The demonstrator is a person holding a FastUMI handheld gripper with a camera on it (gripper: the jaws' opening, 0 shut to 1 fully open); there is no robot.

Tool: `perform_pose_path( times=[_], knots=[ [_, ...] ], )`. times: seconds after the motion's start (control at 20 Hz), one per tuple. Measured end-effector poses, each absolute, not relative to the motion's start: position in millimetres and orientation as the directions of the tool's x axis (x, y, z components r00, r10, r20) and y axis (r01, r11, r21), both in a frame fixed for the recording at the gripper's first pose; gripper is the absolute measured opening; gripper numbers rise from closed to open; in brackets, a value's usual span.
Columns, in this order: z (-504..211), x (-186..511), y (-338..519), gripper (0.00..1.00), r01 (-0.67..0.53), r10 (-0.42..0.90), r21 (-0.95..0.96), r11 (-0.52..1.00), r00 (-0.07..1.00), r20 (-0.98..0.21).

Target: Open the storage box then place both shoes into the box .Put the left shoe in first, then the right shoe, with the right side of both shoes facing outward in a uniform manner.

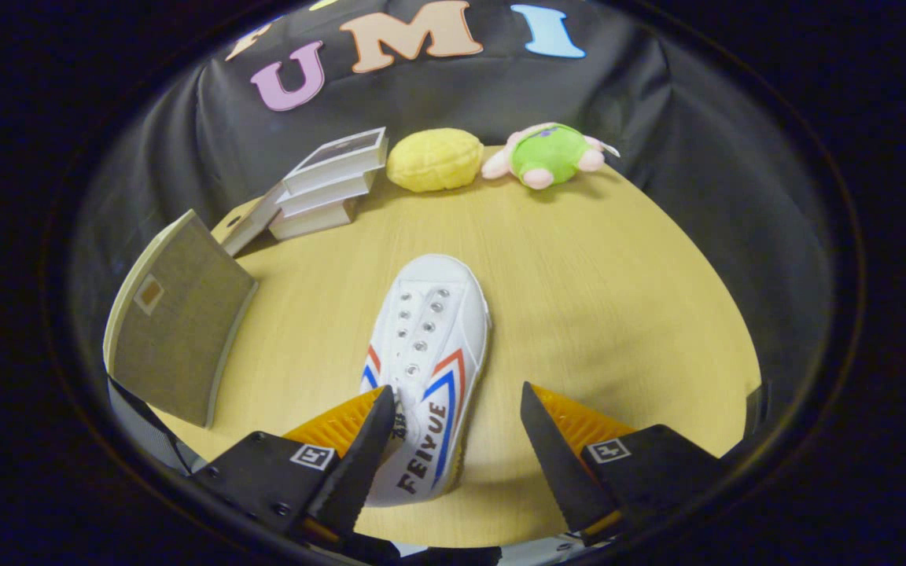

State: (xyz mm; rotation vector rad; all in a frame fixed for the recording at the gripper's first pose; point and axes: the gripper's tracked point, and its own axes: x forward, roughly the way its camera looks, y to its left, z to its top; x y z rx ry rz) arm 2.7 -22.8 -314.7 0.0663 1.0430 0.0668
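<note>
Item: white canvas shoe (pixel 429 346), on the wooden surface (pixel 594 299), heel between our gripper (pixel 457 428) fingers. Gripper wide open, holding nothing. Step, we judge: grasping a shoe (box lid (pixel 178 322) apparently raised). Next: close on heel.

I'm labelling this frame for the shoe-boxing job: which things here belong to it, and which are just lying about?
Job: white shoe, its heel between the open gripper's fingers; grey box lid standing open beside it.
Lying about: stacked books, yellow plush, green plush, all beyond the shoe on the table.
</note>
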Motion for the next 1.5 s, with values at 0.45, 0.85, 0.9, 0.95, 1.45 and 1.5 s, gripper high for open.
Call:
perform_pose_path(
  times=[0.45,0.85,0.9,0.95,1.45,1.5],
  knots=[
    [-331,3,-19,0.23,-0.049,0.045,0.025,0.998,0.453,-0.89],
    [-325,4,-22,0.04,0.028,0.006,0.021,0.999,0.467,-0.884],
    [-322,6,-24,0.04,0.051,0.006,0.035,0.998,0.479,-0.878],
    [-318,9,-26,0.04,0.081,-0.001,0.044,0.996,0.488,-0.873],
    [-282,13,-16,0.03,0.153,-0.01,0.086,0.984,0.539,-0.842],
    [-276,15,-12,0.03,0.153,-0.009,0.089,0.984,0.542,-0.84]
  ],
)
